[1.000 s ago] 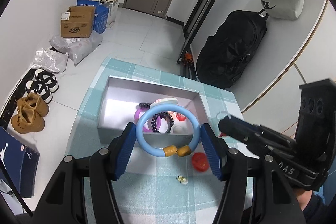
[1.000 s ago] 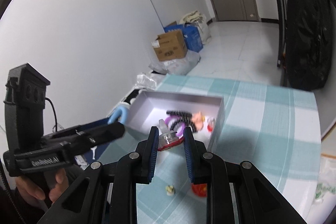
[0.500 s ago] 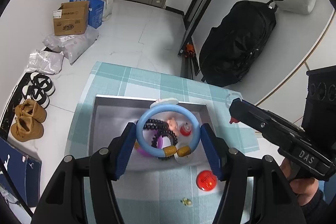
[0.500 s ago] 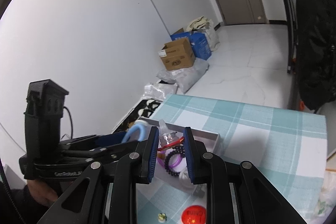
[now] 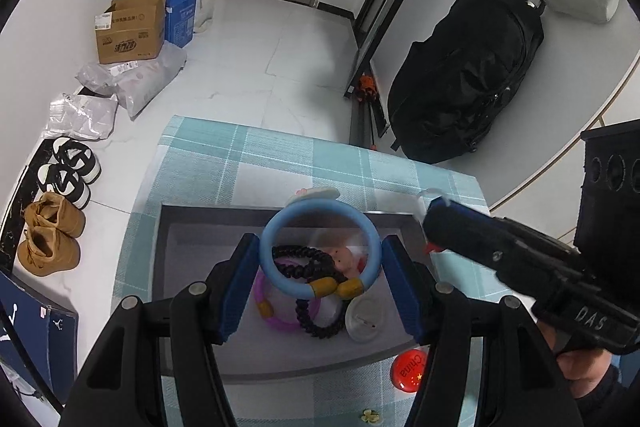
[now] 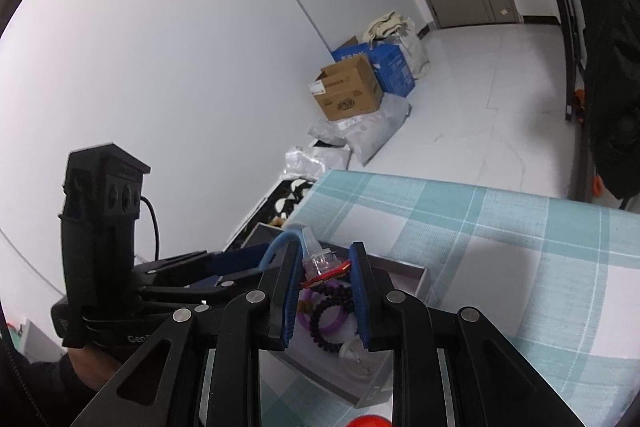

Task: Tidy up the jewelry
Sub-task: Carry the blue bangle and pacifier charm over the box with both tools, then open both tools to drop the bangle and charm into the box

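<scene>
- The light-blue bangle (image 5: 318,254), with two amber beads on its near arc, is clamped between the blue pads of the left gripper (image 5: 319,281), which is closed on its outer rim and holds it above the grey jewelry box (image 5: 192,227).
- In the box lie a black beaded bracelet (image 5: 316,323), a purple bangle (image 5: 276,315), a small pink figure (image 5: 346,259) and a white round piece (image 5: 366,319).
- The right gripper (image 6: 325,291) is closed on a clear, faceted trinket with a red base (image 6: 322,264), held over the box's right side; in the left wrist view its tip is at the box's far right corner.
- The box sits on a surface covered by a teal-and-white checked cloth (image 5: 224,163).
- A red round badge (image 5: 410,371) and a tiny flower stud (image 5: 370,415) lie on the cloth just near of the box.
- On the floor beyond are cardboard boxes (image 5: 132,29), shoes (image 5: 52,227) and a black backpack (image 5: 468,75).
</scene>
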The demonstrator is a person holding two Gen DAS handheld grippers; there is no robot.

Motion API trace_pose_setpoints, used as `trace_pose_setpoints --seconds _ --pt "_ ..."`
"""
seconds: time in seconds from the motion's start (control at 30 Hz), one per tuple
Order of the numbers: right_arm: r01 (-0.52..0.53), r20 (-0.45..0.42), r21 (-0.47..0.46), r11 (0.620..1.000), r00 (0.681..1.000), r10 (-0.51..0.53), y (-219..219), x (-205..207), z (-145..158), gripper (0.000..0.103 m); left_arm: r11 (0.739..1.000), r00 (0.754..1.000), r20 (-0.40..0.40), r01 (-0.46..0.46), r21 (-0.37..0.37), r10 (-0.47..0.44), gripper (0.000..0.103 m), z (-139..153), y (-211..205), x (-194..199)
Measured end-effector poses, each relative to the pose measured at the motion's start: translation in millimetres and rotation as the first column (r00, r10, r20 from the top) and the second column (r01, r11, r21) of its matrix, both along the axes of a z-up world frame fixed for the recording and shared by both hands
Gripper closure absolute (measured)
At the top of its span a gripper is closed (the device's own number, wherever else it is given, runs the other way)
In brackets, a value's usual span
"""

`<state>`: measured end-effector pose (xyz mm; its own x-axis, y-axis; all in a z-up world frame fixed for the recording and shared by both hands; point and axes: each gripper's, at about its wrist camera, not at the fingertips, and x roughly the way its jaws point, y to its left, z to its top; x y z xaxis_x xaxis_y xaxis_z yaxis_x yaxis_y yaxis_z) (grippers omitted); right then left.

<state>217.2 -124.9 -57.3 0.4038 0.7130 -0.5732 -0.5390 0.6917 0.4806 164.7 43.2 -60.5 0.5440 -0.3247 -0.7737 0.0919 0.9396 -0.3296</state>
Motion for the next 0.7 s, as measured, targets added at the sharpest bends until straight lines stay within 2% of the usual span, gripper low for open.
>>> trace_pose_setpoints --seconds 0.13,0.33,0.4,0.5,0.6,0.7 --pt "0.008 -0.021 -0.012 1.0 1.0 -0.008 -1.9 4.7 -7.9 0.08 1.0 1.0 -0.008 0.001 0.015 -0.001 0.045 -3.2 -2.4 2.4" --pt "0.021 -0.049 -0.028 0.999 0.999 -0.023 -4.8 4.3 -16.7 0.079 1.0 1.0 -0.018 0.002 -0.005 -0.002 0.045 -5.1 -1.1 3.8" --pt "0.022 -0.04 -0.043 0.999 0.999 -0.024 -3.4 1.9 -17.1 0.078 1.0 1.0 -0.024 0.002 -0.021 -0.002 0.045 -5.2 -0.4 4.0" --pt "0.027 -0.033 -0.049 0.998 0.999 -0.029 -4.4 -0.5 -16.1 0.076 0.999 0.997 -0.075 0.017 -0.046 -0.021 0.045 -11.2 -1.2 6.9" --pt "0.035 -0.023 -0.056 0.998 0.999 -0.037 -6.4 -0.9 -14.9 0.073 0.997 0.996 -0.086 0.025 -0.077 -0.031 0.045 -12.9 0.3 5.8" --pt "0.049 -0.007 -0.051 0.998 0.999 -0.049 -11.8 -2.8 -11.9 0.069 0.997 0.997 -0.082 0.004 -0.072 -0.01 0.045 -10.8 3.5 4.6"
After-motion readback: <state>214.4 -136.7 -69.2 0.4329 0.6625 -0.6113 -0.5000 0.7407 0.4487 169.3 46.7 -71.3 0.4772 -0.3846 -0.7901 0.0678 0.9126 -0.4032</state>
